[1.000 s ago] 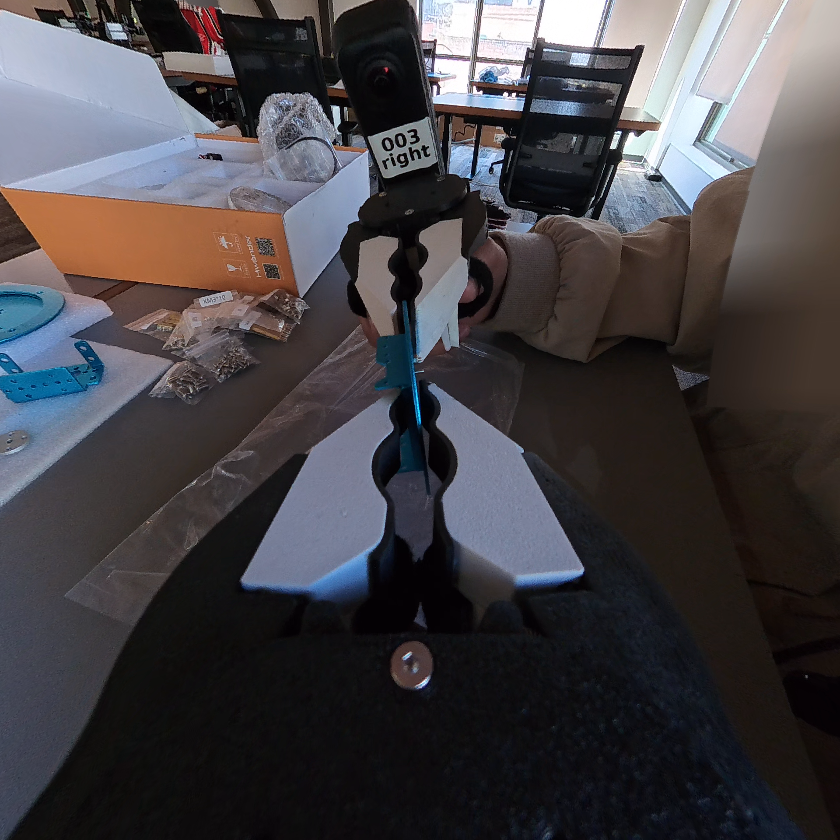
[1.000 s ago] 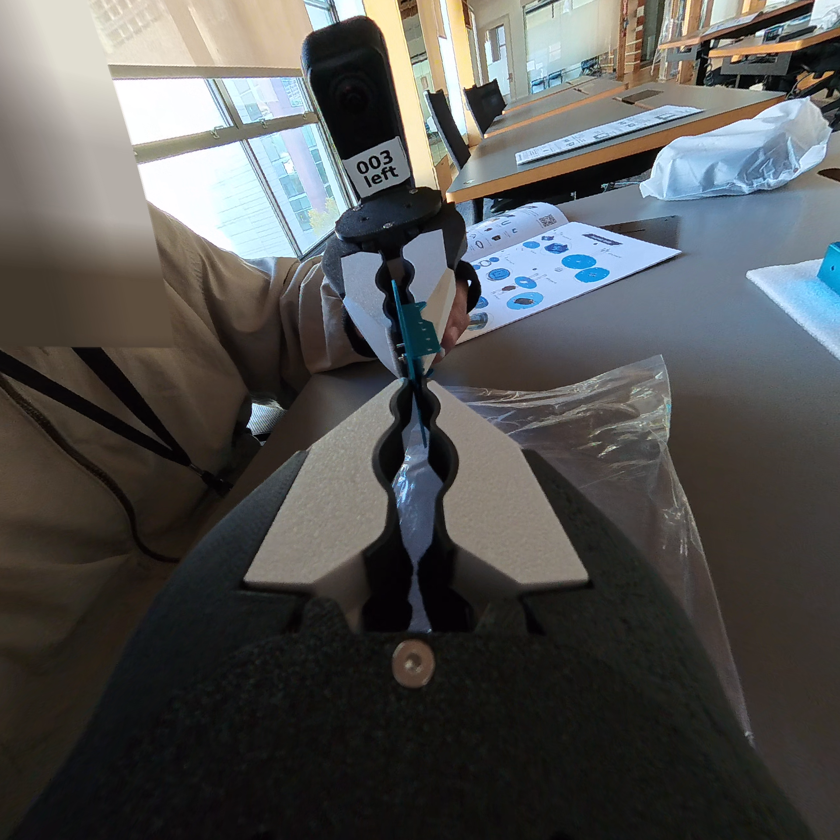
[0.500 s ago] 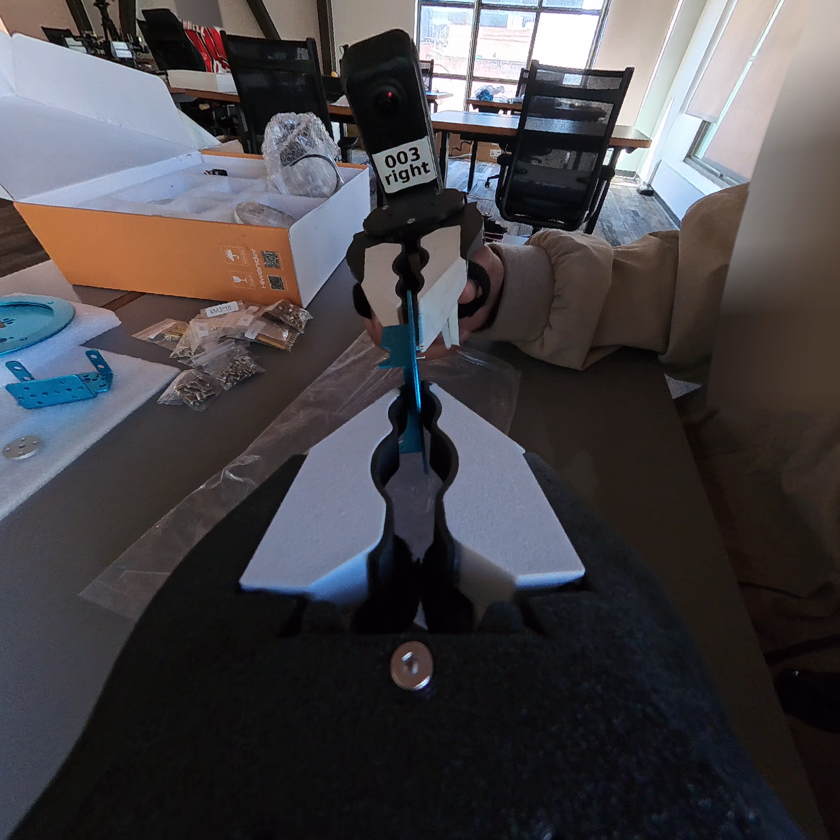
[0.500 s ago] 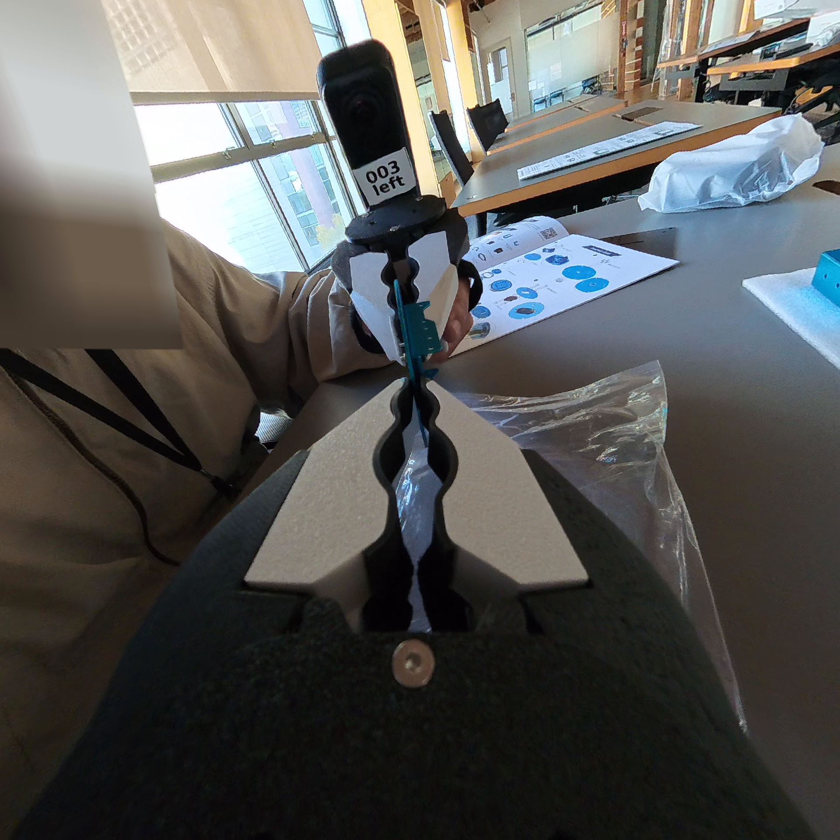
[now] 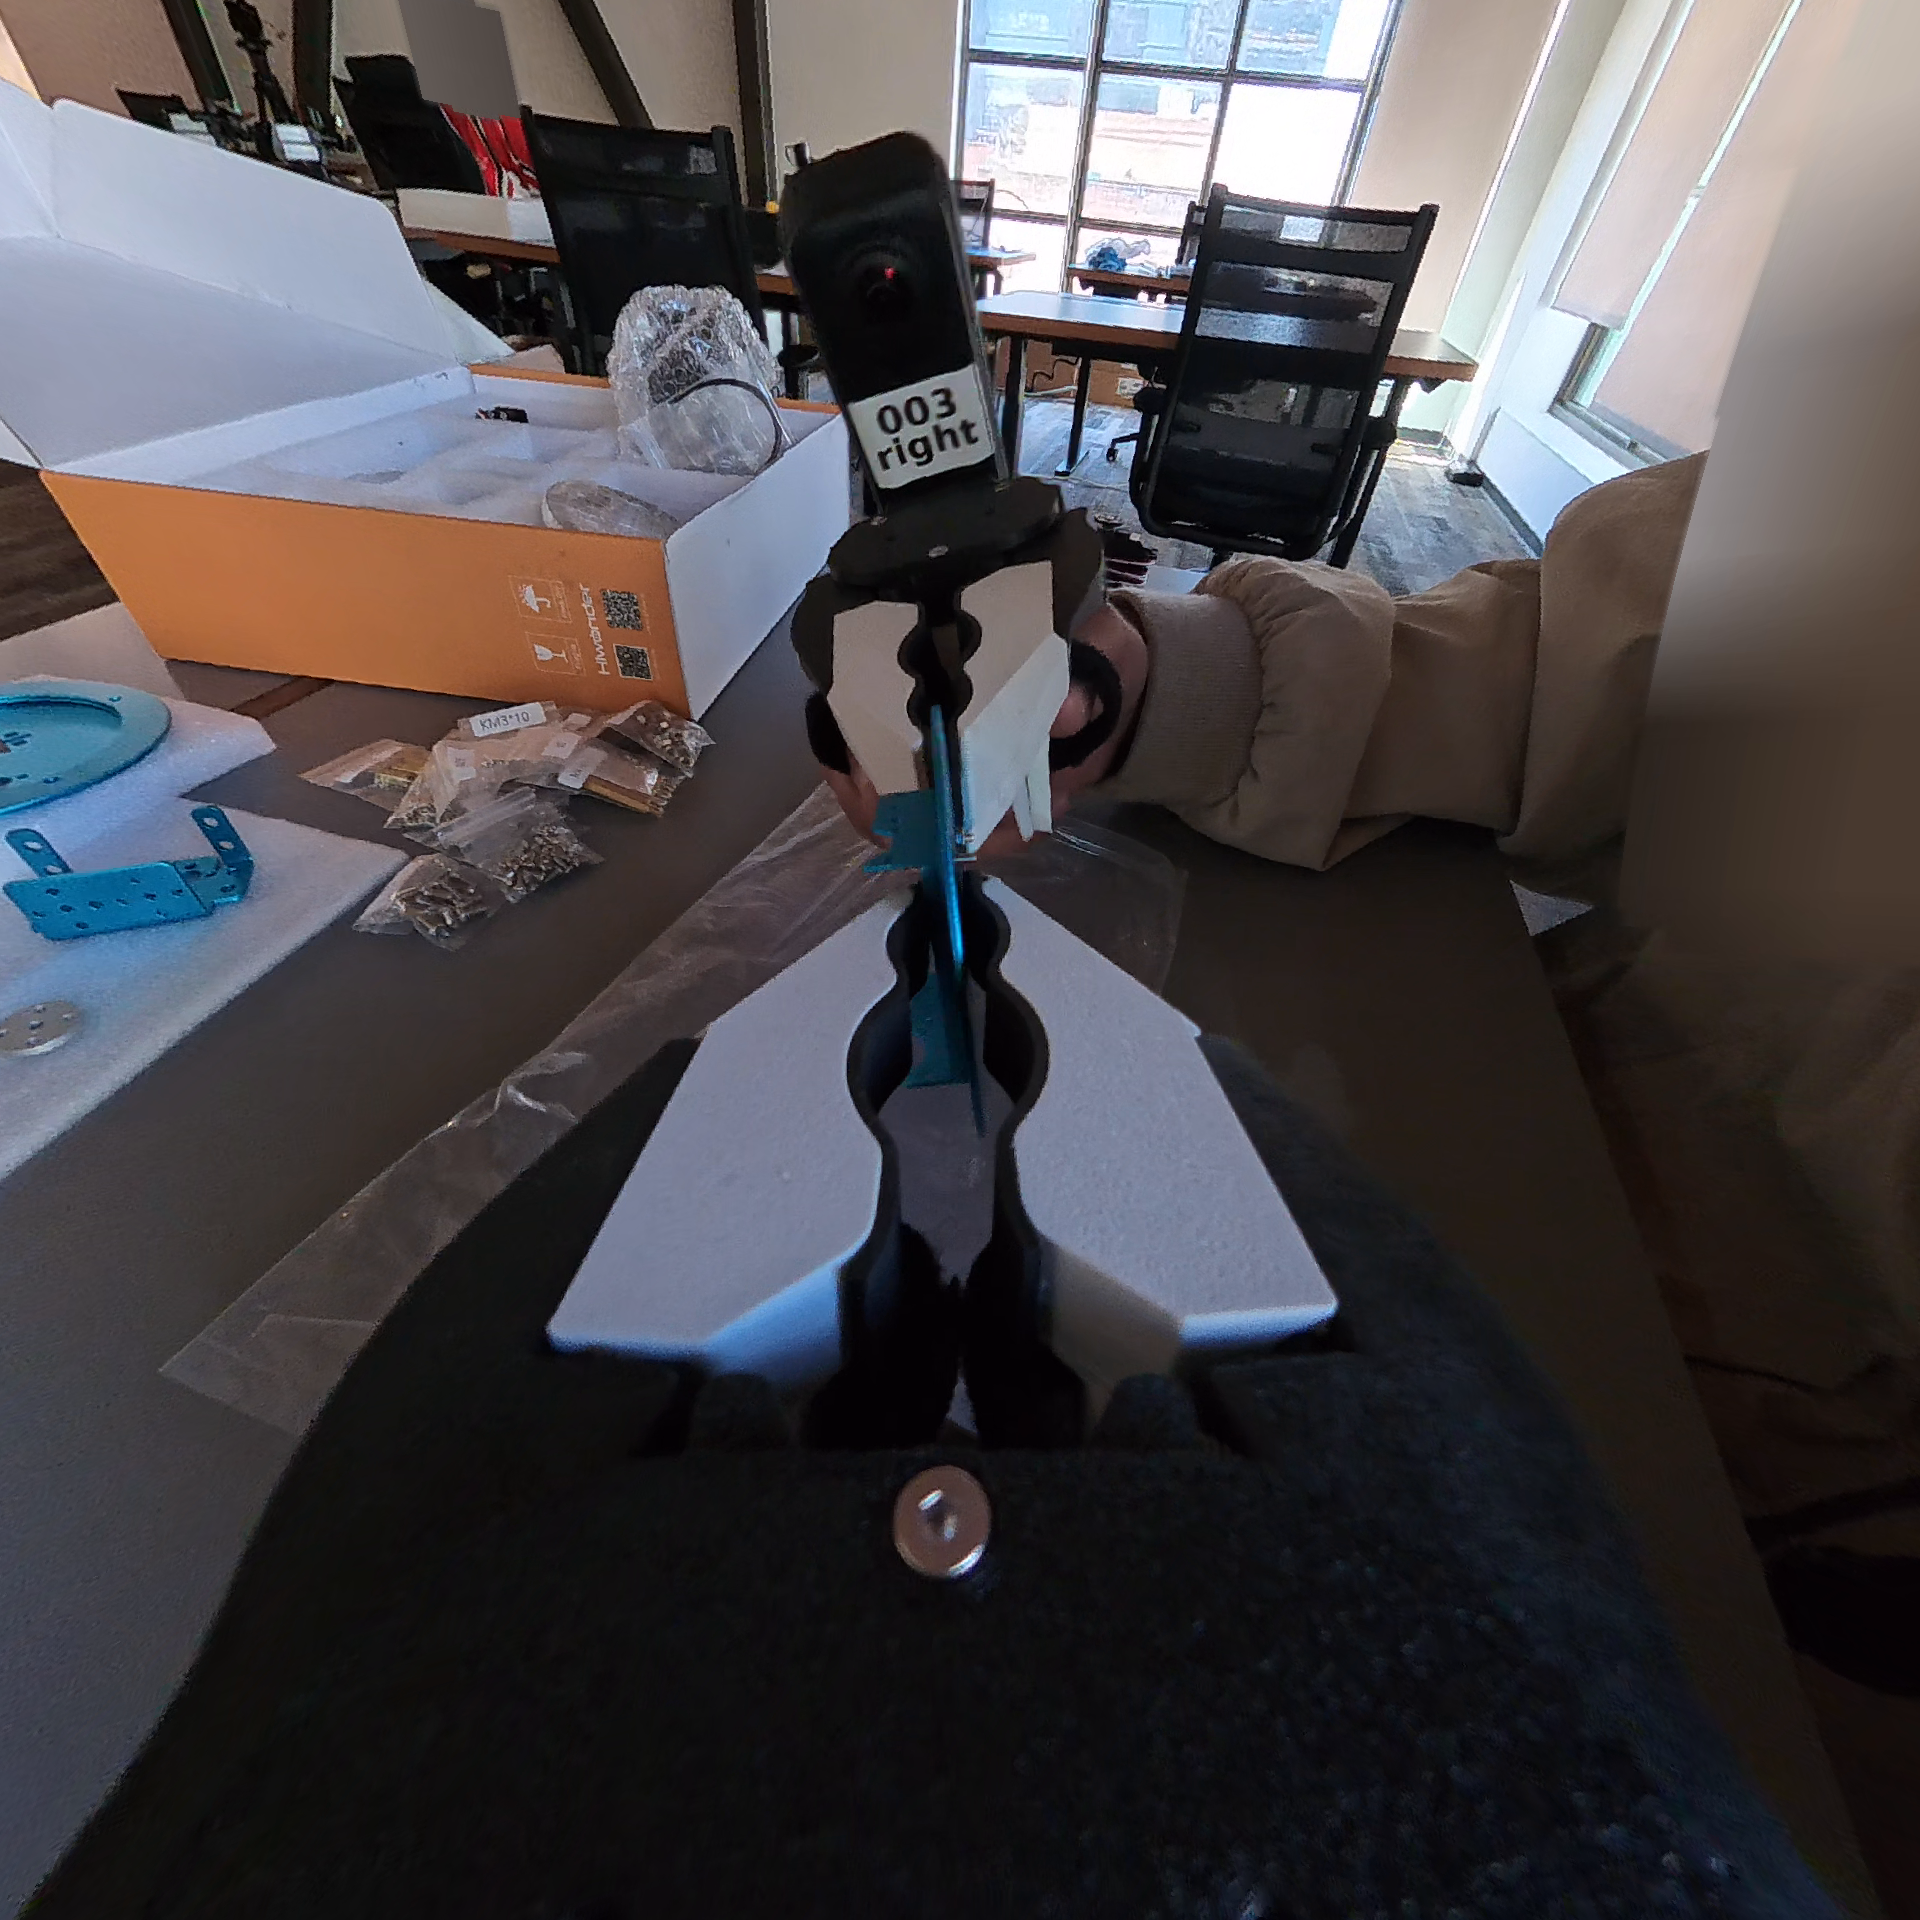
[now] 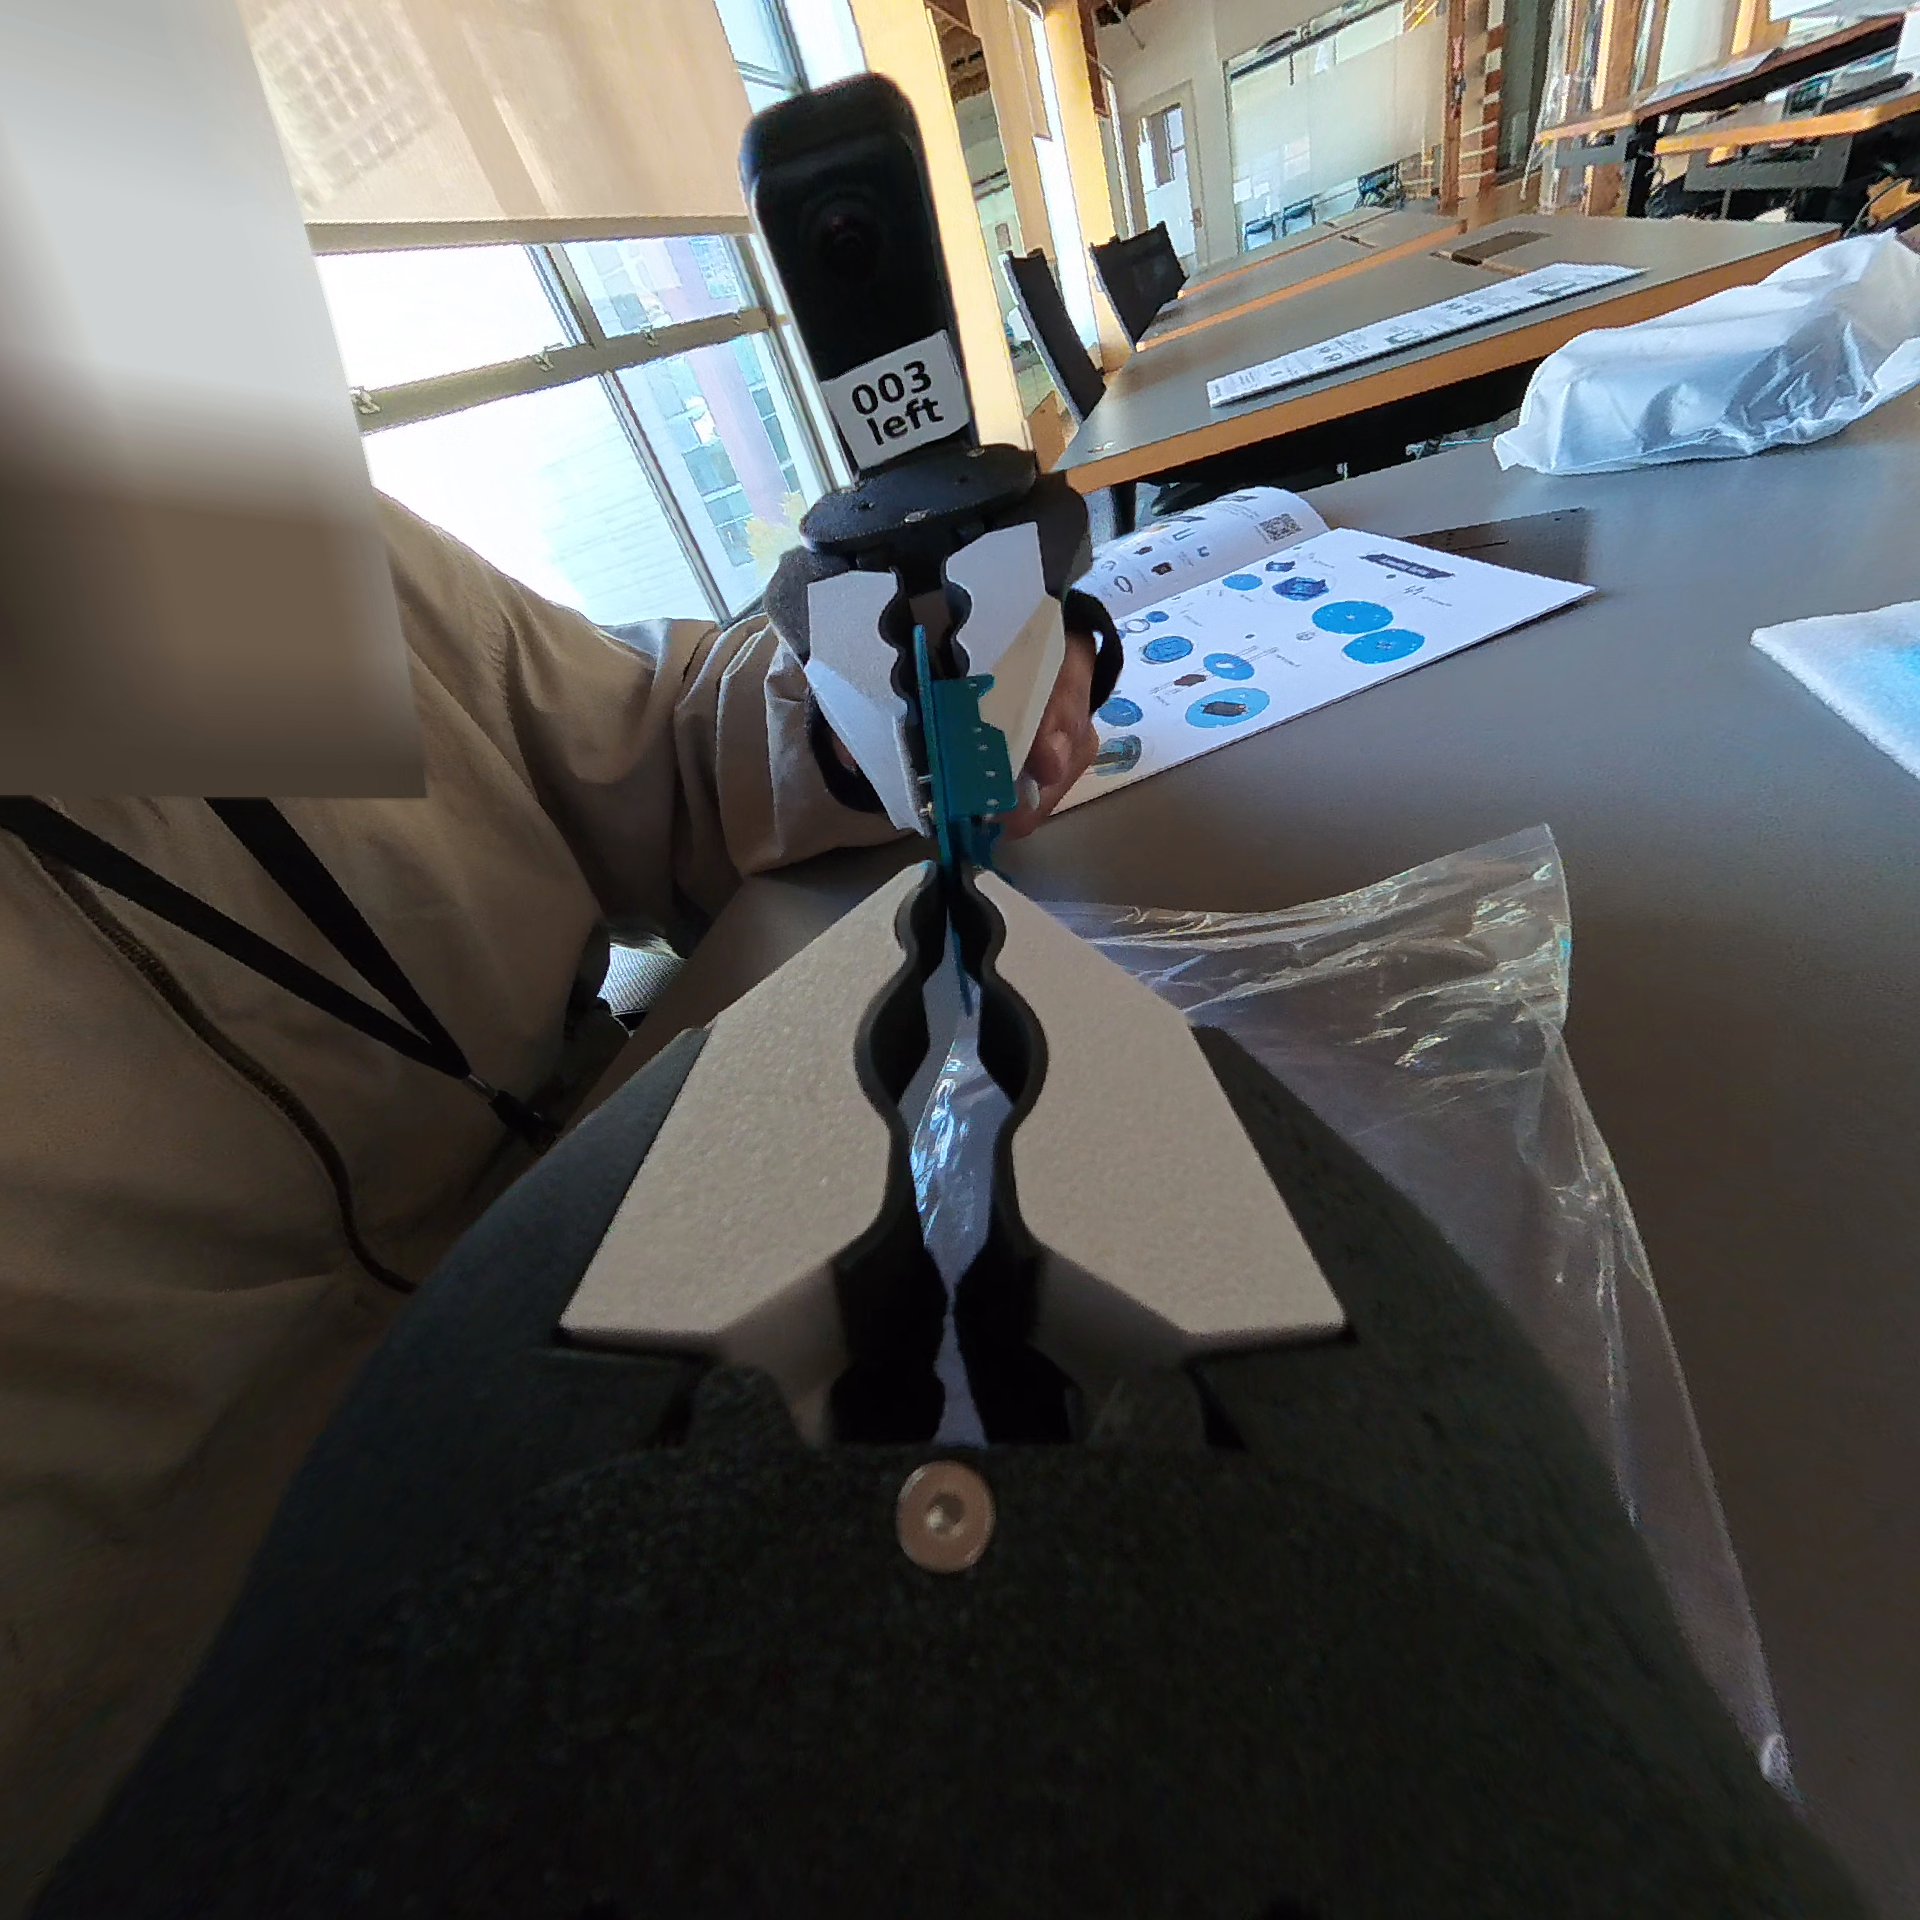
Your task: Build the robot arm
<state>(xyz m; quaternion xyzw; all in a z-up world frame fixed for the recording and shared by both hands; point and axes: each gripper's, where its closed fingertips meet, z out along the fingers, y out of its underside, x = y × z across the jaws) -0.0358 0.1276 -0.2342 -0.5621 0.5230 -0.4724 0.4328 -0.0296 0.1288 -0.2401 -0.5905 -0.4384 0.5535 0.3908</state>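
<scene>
**Bracket pinched between two facing grippers**

Bracket [image 5: 940, 935], thin blue metal with small holes, hangs edge-on above the table [image 5: 1351, 1039], clamped from both ends. The left gripper [image 5: 943, 914] is closed on its near end, white fingers [image 5: 769, 1122] pressed to the plate, with a folded flange showing in the gap behind the tips. The right gripper [image 5: 951, 821] faces it tip to tip and is clamped on the far end; a tab of the bracket sticks out just below its fingers. In the right wrist view the same bracket [image 6: 961, 758] runs from the right gripper [image 6: 951, 883] up into the left gripper [image 6: 935, 790], its perforated flange turned toward the booklet [image 6: 1351, 623]

A hand [image 5: 1081, 717] in a beige sleeve [image 5: 1278, 707] holds the right gripper. A clear bag [image 6: 1403, 1018] lies flat on the table under both grippers

To the left in the left wrist view, small bags of screws [image 5: 520, 800] lie in a cluster, with an open orange and white box [image 5: 395, 603] behind them holding a bubble-wrapped item [image 5: 691, 384]. White foam [image 5: 156, 987] near the edge carries another blue bracket [image 5: 135, 883], a blue ring [image 5: 73, 727] and a small silver disc [image 5: 36, 1029]. Black chairs [image 5: 1278, 384] stand by desks at the windows
</scene>
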